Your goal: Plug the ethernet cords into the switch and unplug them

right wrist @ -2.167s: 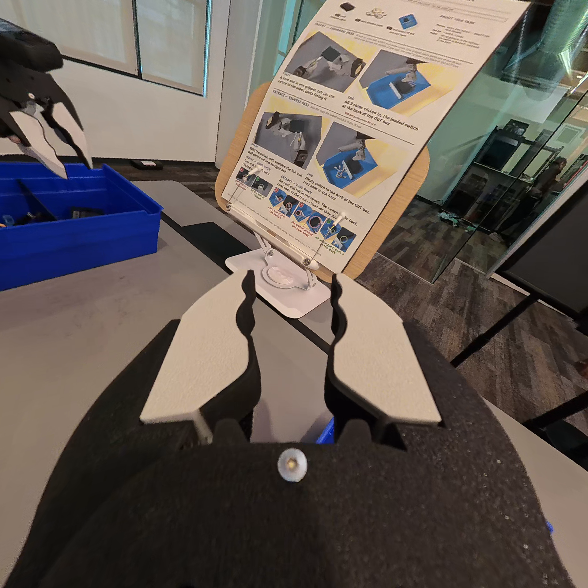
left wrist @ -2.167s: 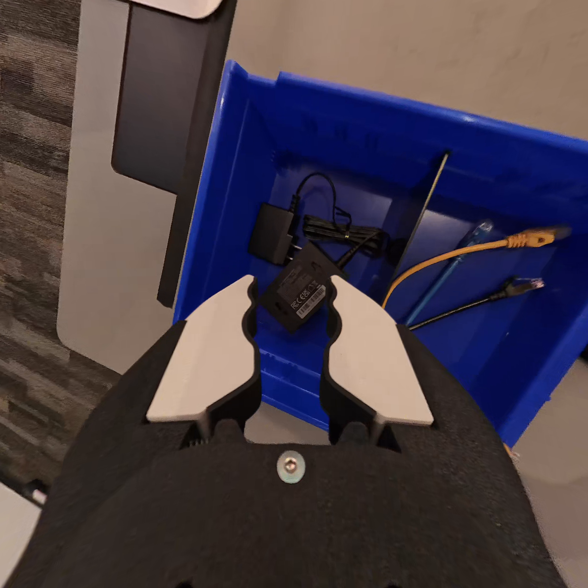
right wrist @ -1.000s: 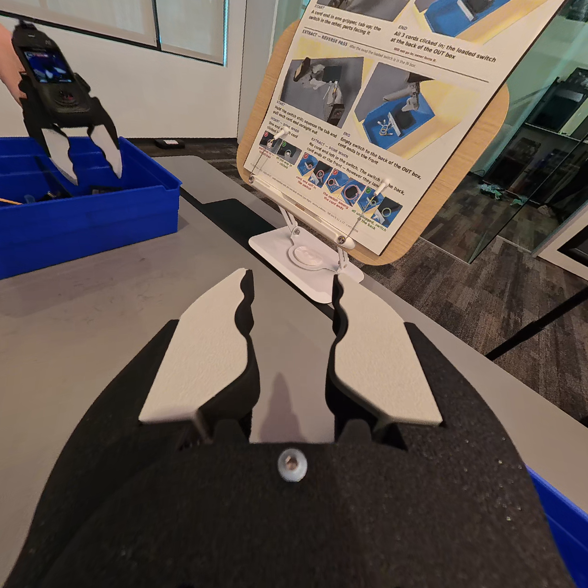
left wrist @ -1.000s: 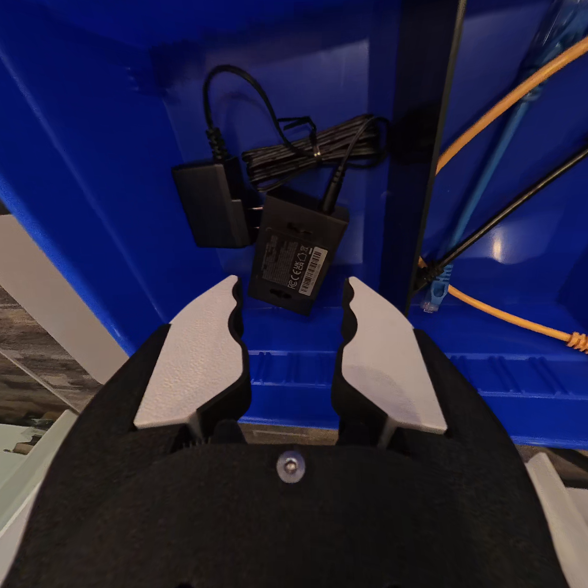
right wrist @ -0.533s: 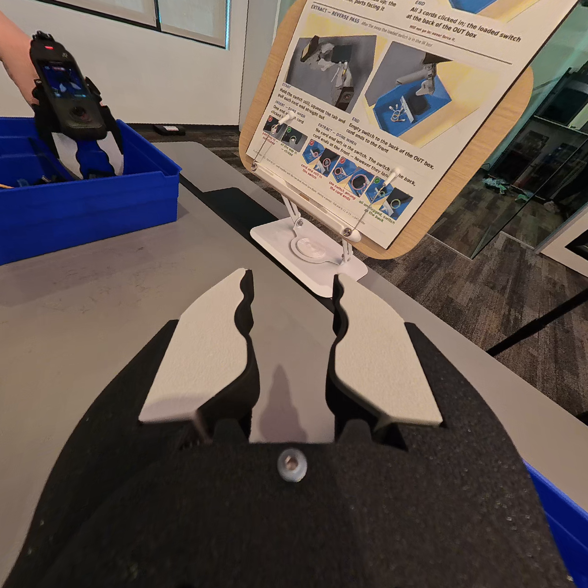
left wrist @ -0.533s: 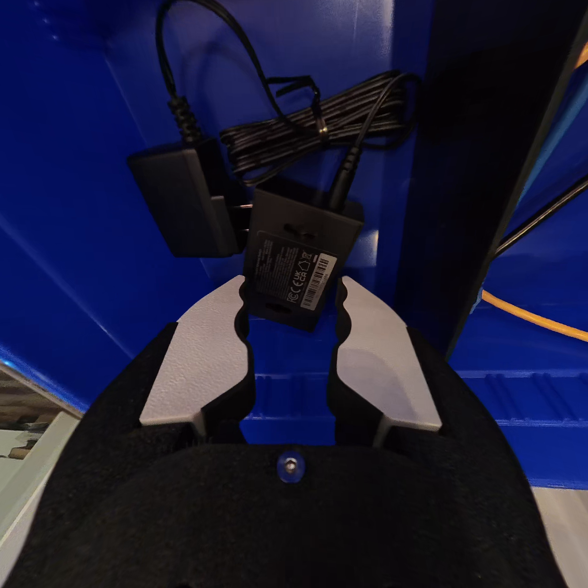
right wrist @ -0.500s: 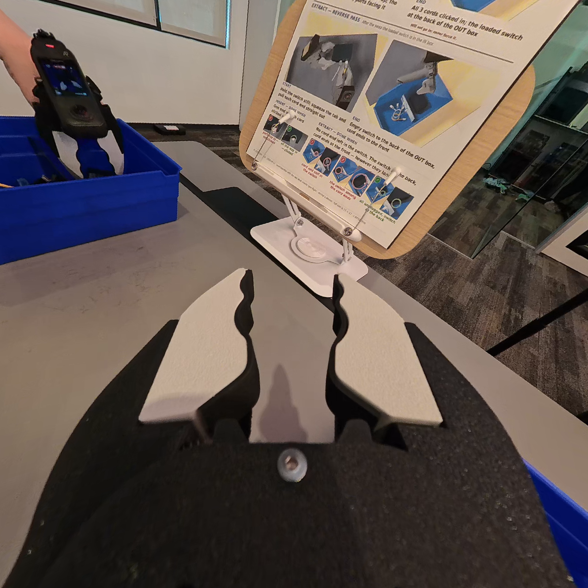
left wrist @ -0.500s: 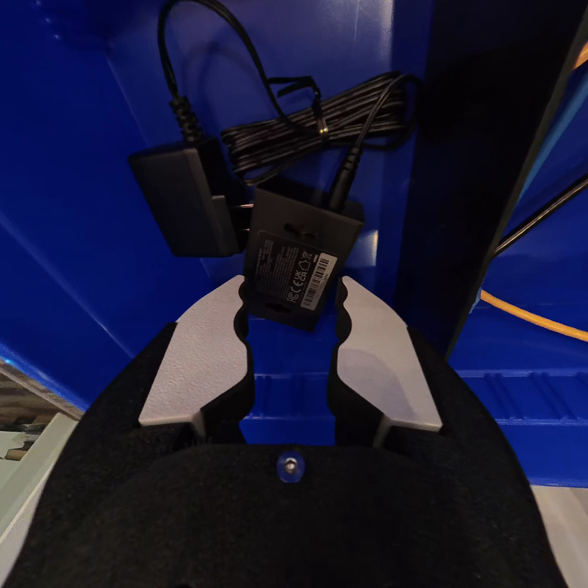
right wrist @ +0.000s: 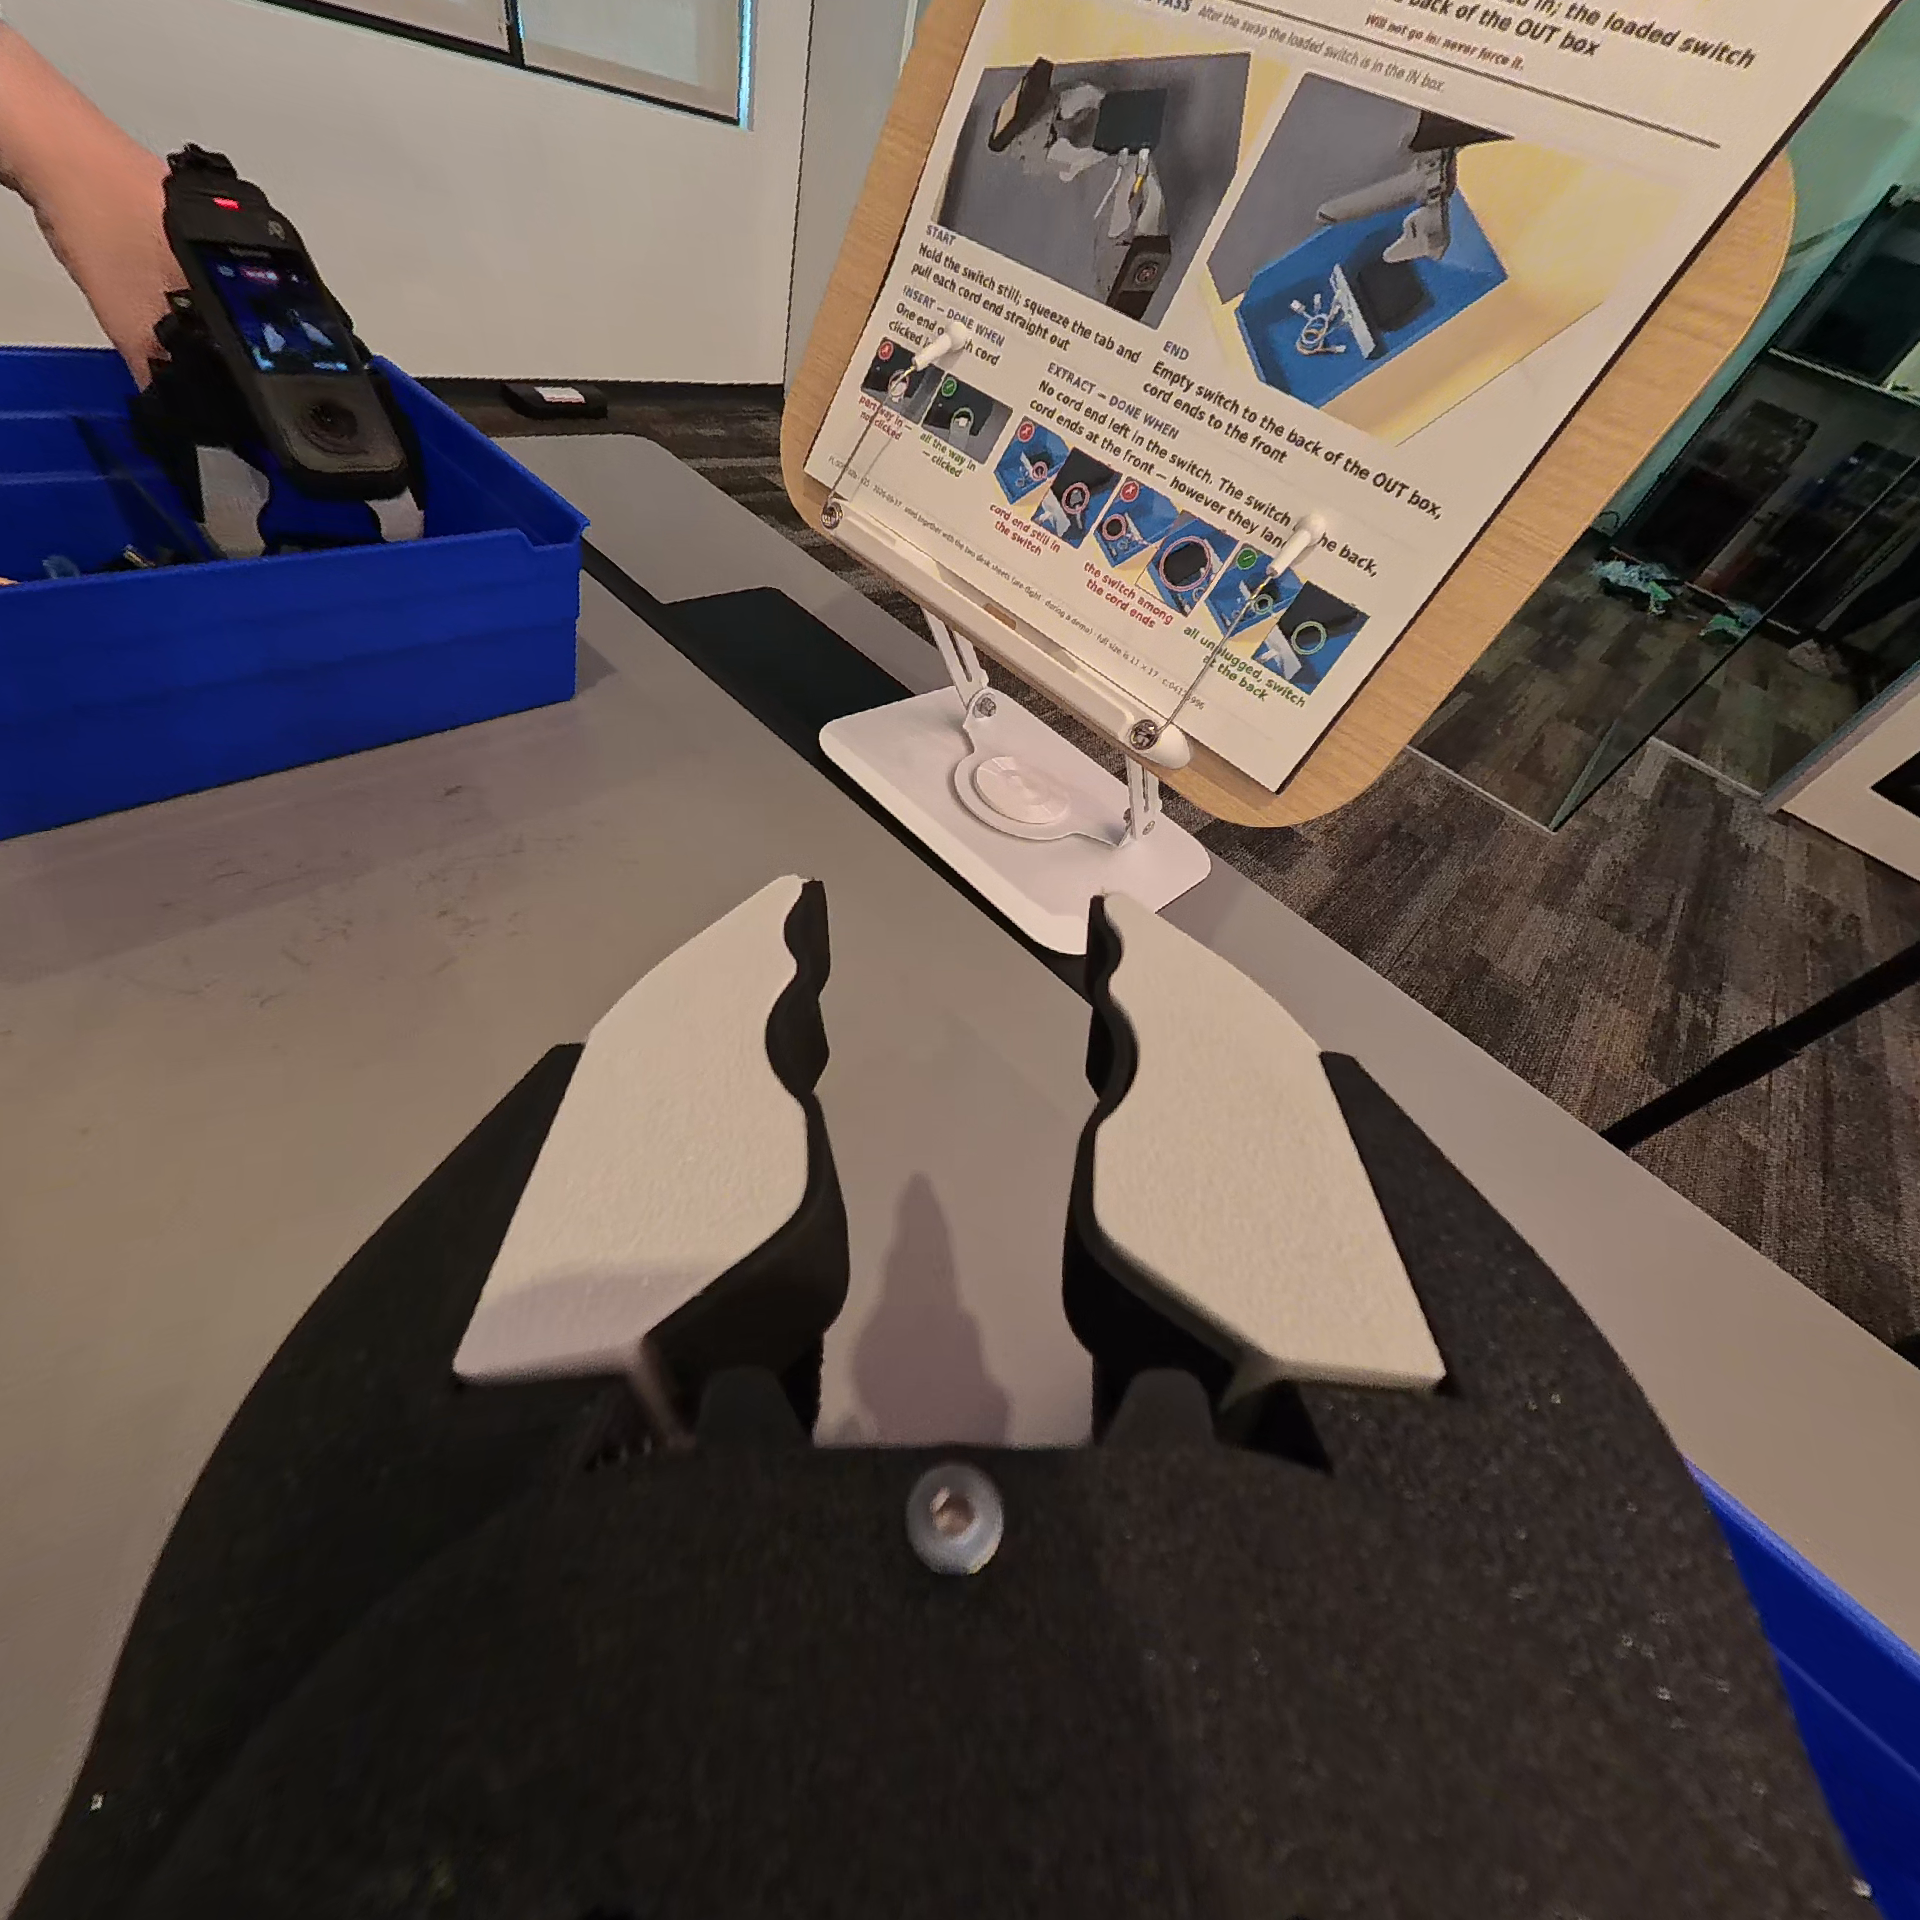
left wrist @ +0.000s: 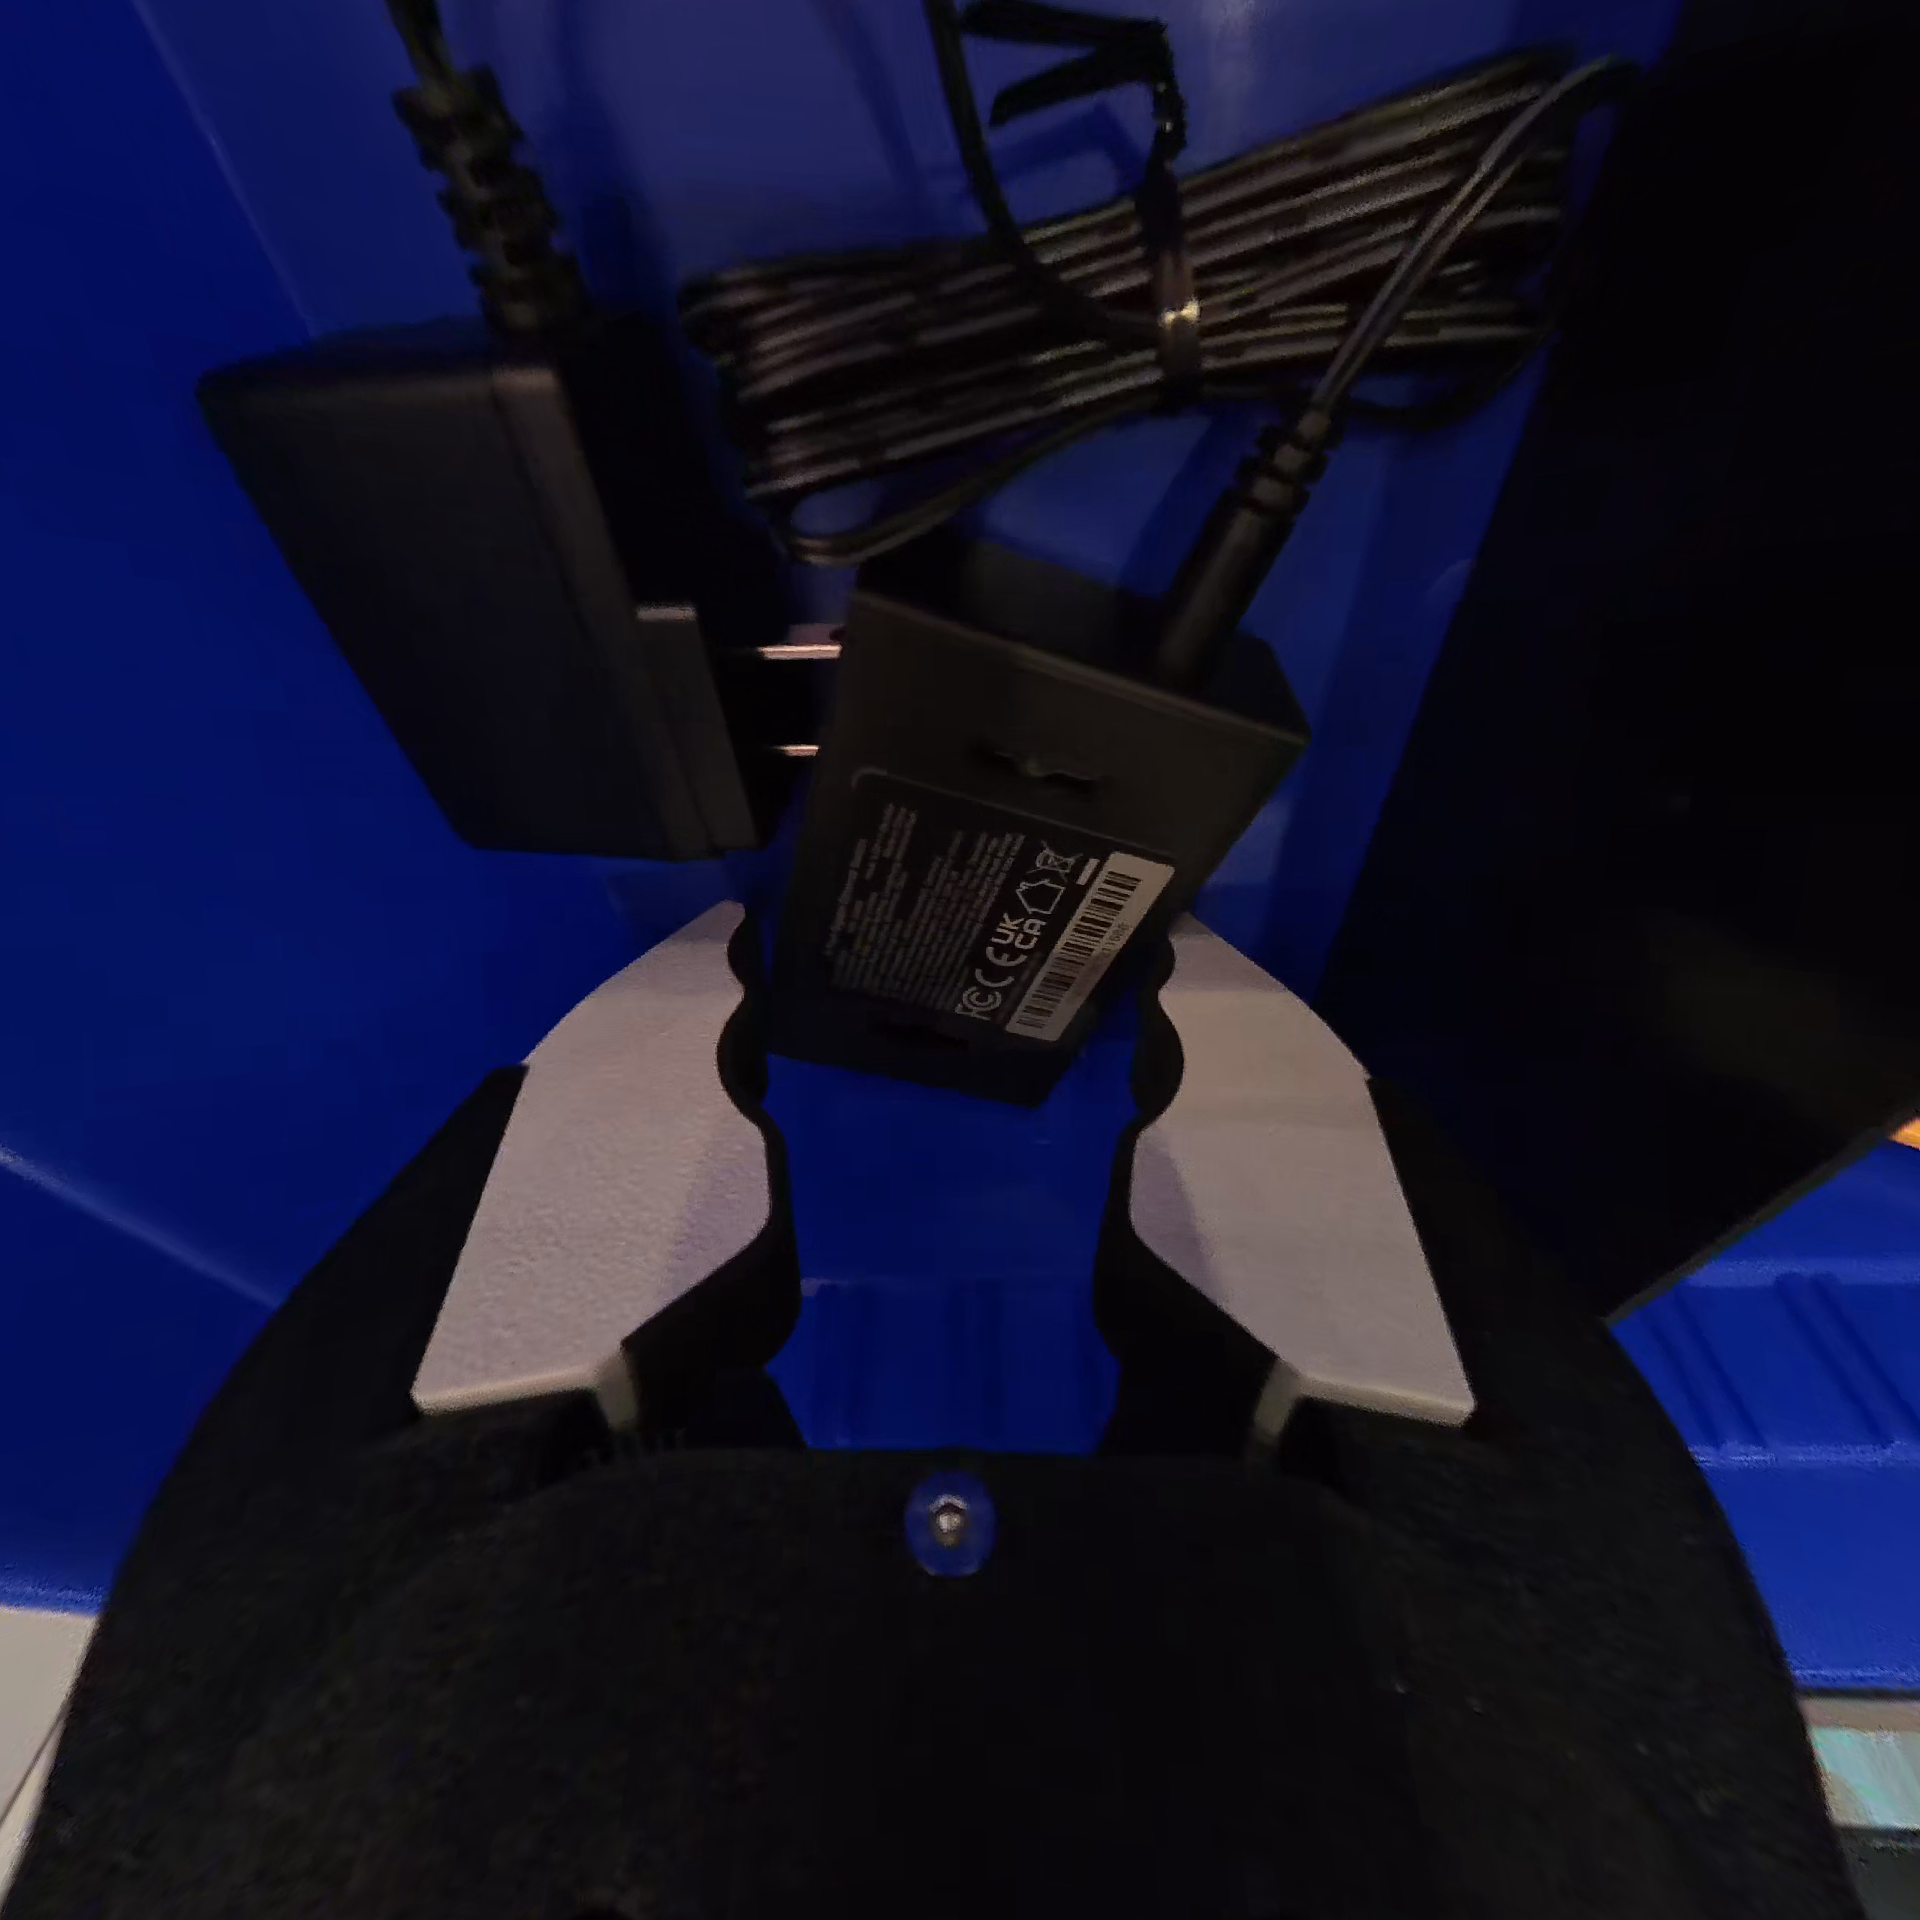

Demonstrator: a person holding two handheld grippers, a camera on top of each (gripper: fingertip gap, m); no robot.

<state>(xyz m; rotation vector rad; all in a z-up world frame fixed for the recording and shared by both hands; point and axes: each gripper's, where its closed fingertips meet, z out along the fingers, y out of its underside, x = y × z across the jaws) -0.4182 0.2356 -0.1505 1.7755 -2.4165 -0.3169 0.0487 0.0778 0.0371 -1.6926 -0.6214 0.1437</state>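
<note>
Here, switch (left wrist: pixel 997 894) dead centre, near end between spread left gripper (left wrist: pixel 951 935) fingertips, unclamped, long axis slightly tilted; right gripper (right wrist: pixel 956 914) apart, empty, far off.

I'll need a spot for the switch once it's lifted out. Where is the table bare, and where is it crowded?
Bare: the grey table between the blue bin and the white stand, under the right gripper. Crowded: the bin compartment around the switch, with the power adapter and bundled cord close by.

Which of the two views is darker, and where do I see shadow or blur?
Left wrist view: dim inside the blue bin, the black switch shaded, edges soft. Right wrist view: bright and sharp, the right tongs casting a soft shadow on the grey table.
</note>
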